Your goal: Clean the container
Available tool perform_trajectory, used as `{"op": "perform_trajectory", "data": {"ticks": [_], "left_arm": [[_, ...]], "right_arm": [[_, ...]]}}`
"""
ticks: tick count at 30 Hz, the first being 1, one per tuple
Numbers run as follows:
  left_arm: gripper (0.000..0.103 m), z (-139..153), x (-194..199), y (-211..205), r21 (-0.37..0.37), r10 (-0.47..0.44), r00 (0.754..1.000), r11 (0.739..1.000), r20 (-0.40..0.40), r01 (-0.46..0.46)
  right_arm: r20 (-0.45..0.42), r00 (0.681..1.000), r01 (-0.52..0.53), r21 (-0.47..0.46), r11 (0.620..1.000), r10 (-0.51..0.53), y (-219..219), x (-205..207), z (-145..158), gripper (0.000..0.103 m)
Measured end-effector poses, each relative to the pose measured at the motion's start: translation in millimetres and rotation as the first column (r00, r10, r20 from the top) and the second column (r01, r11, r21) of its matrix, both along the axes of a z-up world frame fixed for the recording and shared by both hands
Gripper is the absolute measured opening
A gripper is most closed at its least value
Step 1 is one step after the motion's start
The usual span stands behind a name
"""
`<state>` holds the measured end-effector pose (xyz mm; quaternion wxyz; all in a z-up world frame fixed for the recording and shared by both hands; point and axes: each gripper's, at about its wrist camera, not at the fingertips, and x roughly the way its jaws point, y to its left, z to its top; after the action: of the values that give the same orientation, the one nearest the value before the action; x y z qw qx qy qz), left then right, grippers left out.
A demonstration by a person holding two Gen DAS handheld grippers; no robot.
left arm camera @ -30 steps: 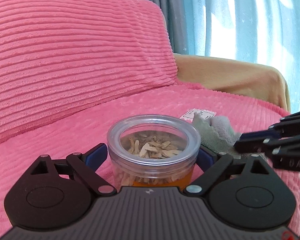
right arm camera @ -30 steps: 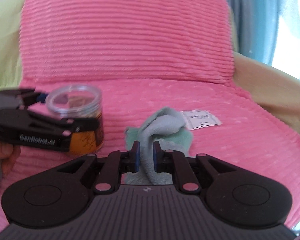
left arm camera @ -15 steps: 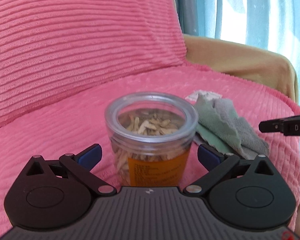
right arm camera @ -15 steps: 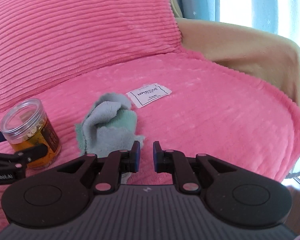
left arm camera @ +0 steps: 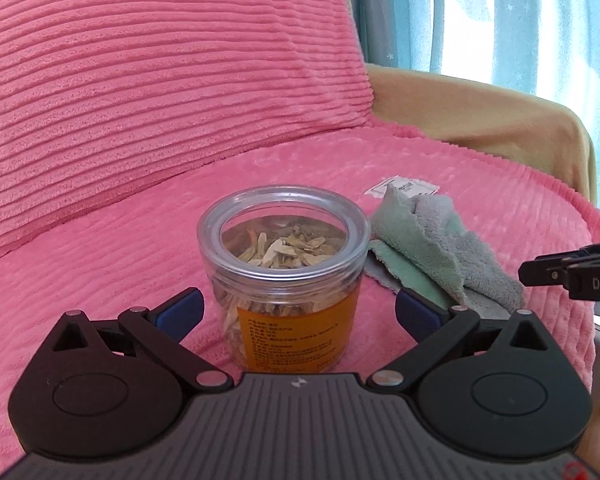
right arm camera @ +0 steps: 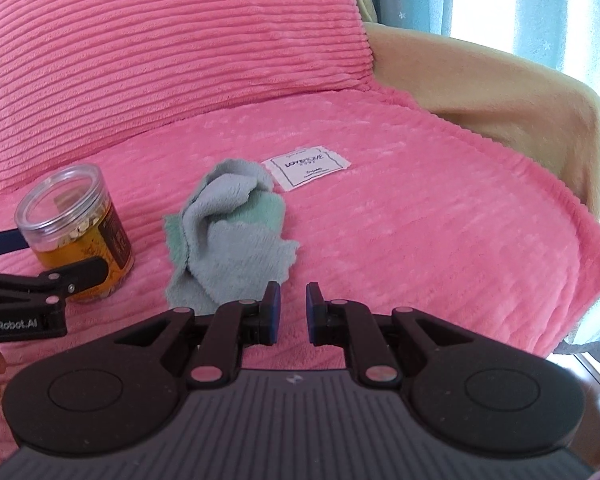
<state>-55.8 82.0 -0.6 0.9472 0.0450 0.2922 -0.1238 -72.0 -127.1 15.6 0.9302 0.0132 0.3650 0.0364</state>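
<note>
A clear plastic jar [left arm camera: 284, 240] with an orange label and a clear lid, holding pale dried slices, stands upright on the pink seat cushion [left arm camera: 100, 264]. My left gripper [left arm camera: 298, 306] is open, its blue pads apart from the jar on both sides. The right wrist view shows the jar [right arm camera: 72, 224] at the far left, between the left gripper's fingers [right arm camera: 80, 276]. A crumpled grey-green cloth [right arm camera: 228, 236] lies on the cushion just right of the jar. My right gripper [right arm camera: 293, 308] sits behind the cloth, its pads a narrow gap apart with nothing between them.
A white fabric tag [right arm camera: 306, 166] lies on the cushion behind the cloth. The ribbed pink back cushion [right arm camera: 180, 40] rises behind, and a tan armrest [right arm camera: 500, 92] stands at the right. Blue curtains [left arm camera: 500, 12] hang beyond. The seat drops off at its right edge.
The right gripper drew back from the cloth, which now lies loose on the cushion. The left gripper backed off a little from the jar, which stands free between its fingers.
</note>
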Motion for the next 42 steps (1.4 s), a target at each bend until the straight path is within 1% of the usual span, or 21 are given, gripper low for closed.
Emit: {"op": "perform_trajectory", "data": {"ticks": [4,13,18,23,42], "left_arm": [[0.102,0.3,0.2,1.3,-0.024,0.004,1.0,1.0,-0.02,-0.004],[0.102,-0.9,1.7,1.8,-0.037,0.011,0.999,0.999,-0.05,-0.013],[0.102,-0.6,-0.4,0.1,-0.025,0.014,0.999,1.0,-0.039,-0.015],[0.102,-1.1,0.7,1.1,-0.036,0.024,0.998,0.999,-0.051,-0.026],[0.102,-0.9,0.4,-1.5,-0.025,0.021,0.999,0.999,-0.046,-0.022]], "right_arm": [[-0.002,1.0,-0.004,-0.001,1.0,0.004,2.1,-2.0,0.0,0.01],[-0.011,1.0,-0.005,-0.007,1.0,0.004,4.3,-2.9,-2.6,0.01],[-0.012,1.0,-0.008,-0.006,1.0,0.008,4.1,-2.1,-3.0,0.01],[-0.012,1.0,-0.006,-0.007,1.0,0.006,3.1,-1.9,-3.4,0.01],[-0.03,0.999,-0.015,-0.012,1.0,0.015,8.0,-2.4,-7.3,0.01]]}}
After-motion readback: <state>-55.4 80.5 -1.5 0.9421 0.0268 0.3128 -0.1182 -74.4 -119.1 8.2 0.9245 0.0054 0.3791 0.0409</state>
